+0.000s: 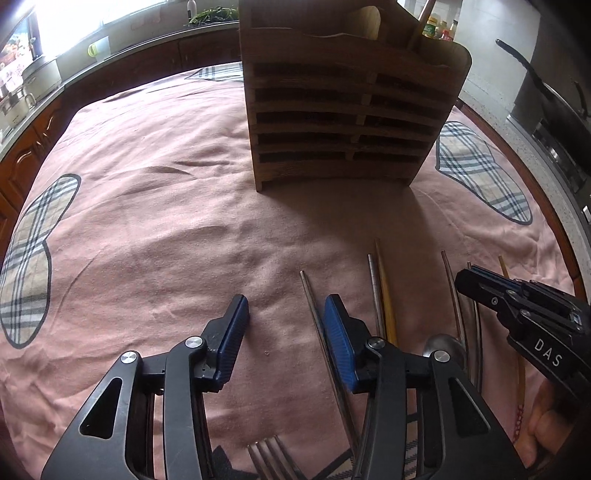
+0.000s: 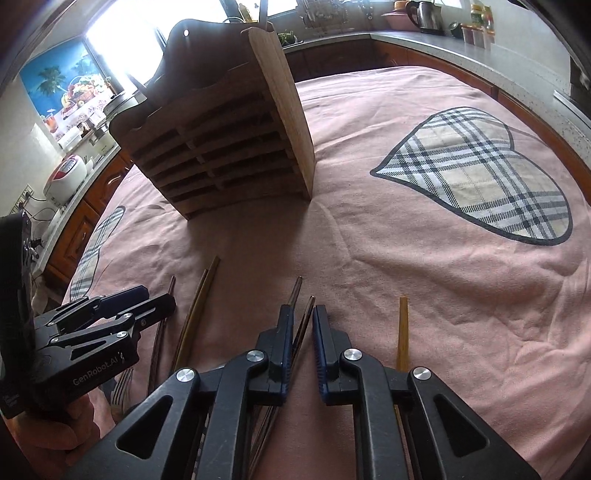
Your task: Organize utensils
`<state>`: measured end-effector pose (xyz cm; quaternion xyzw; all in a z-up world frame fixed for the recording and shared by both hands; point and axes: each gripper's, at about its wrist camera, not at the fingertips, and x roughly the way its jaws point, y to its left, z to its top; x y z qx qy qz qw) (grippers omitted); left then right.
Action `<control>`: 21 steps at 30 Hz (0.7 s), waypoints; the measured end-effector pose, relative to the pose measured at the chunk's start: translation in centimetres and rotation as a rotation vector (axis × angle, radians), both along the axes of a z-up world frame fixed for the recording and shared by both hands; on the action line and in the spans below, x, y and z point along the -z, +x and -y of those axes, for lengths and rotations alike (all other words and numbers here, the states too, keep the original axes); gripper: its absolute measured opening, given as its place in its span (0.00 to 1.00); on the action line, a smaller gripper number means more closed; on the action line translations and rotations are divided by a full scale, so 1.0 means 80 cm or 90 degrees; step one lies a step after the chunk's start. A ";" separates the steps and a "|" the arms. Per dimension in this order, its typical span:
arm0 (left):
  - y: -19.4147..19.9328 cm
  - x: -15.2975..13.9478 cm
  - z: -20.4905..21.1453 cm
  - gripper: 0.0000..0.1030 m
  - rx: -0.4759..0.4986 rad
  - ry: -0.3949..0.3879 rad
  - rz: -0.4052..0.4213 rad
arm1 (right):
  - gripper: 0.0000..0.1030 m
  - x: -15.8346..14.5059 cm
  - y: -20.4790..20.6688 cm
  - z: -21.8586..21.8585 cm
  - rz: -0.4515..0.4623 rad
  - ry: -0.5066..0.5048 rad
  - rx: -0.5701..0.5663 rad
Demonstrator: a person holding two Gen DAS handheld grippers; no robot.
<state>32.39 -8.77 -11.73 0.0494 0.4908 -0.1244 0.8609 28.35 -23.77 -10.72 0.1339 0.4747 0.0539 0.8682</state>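
Step in hand: pick-up of loose utensils from the cloth, judged to be at its start; both grippers are brought low over the row of pieces lying in front of the rack (image 1: 351,110).
Left gripper (image 1: 284,325): jaws part-spread; nothing is pinched; bare cloth lies between the pads. A steel chopstick (image 1: 314,306) runs just beside the right-hand pad; touching or apart cannot be told.
Right gripper (image 2: 300,325): jaws drawn nearly together around a thin dark rod (image 2: 304,321); a slim gap is seen at each pad, so a firm pinch cannot be confirmed. A second rod tip (image 2: 296,286) projects past the left-hand finger.
Utensils: all lie on the cloth, near the grippers and well apart from the rack. Noted are a yellow chopstick (image 1: 386,295), a spoon (image 1: 441,345) partly hidden by the left gripper, a fork (image 1: 271,458) at the bottom edge, and a lone yellow stick (image 2: 403,332) beside the right gripper.
Rack: wooden, upright, slatted front, open pockets on top; a wooden handle (image 1: 419,26) is already stood in one.
Next move, judged: the right jaws are to be closed fully on the rod, which is then to be lifted and tipped upright for a top pocket; the left jaws are to be shifted over the steel chopstick before closing. Thin pieces on soft cloth are likely to slip or roll.
Surface: pink cloth (image 2: 424,295), creased, with plaid heart patches (image 2: 480,177).
Room: kitchen; counter (image 2: 424,38) with a kettle (image 2: 424,14) and jars; a bright window; a pan (image 1: 554,99) to one side.
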 end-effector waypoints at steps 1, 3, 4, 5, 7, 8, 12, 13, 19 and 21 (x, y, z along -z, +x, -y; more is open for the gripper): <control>0.001 0.000 0.001 0.38 0.002 0.001 0.001 | 0.10 0.000 0.002 0.000 -0.001 -0.002 -0.002; 0.002 0.000 0.003 0.32 0.005 0.004 0.004 | 0.10 0.000 0.007 -0.001 -0.003 0.001 -0.004; 0.003 0.000 0.003 0.26 0.006 0.003 0.005 | 0.10 0.000 0.008 -0.001 -0.004 0.004 -0.005; 0.004 -0.001 0.002 0.18 0.006 0.000 0.004 | 0.08 0.000 0.009 0.000 -0.004 0.006 -0.003; 0.007 -0.001 -0.001 0.07 0.004 -0.011 -0.003 | 0.08 0.000 0.007 0.002 -0.003 0.013 0.001; 0.009 -0.002 -0.003 0.07 0.002 -0.019 -0.007 | 0.08 0.000 0.006 0.004 -0.002 0.019 0.004; 0.009 -0.006 -0.013 0.06 -0.002 -0.046 -0.016 | 0.07 -0.005 0.000 0.010 0.005 0.038 0.011; 0.007 -0.008 -0.016 0.05 -0.003 -0.055 -0.018 | 0.07 -0.008 -0.003 0.010 0.009 0.041 0.010; -0.013 -0.034 -0.035 0.05 -0.010 -0.103 -0.005 | 0.06 -0.033 -0.014 0.011 0.036 0.052 0.004; -0.022 -0.046 -0.039 0.04 -0.010 -0.112 0.007 | 0.06 -0.043 -0.019 0.010 0.047 0.055 0.001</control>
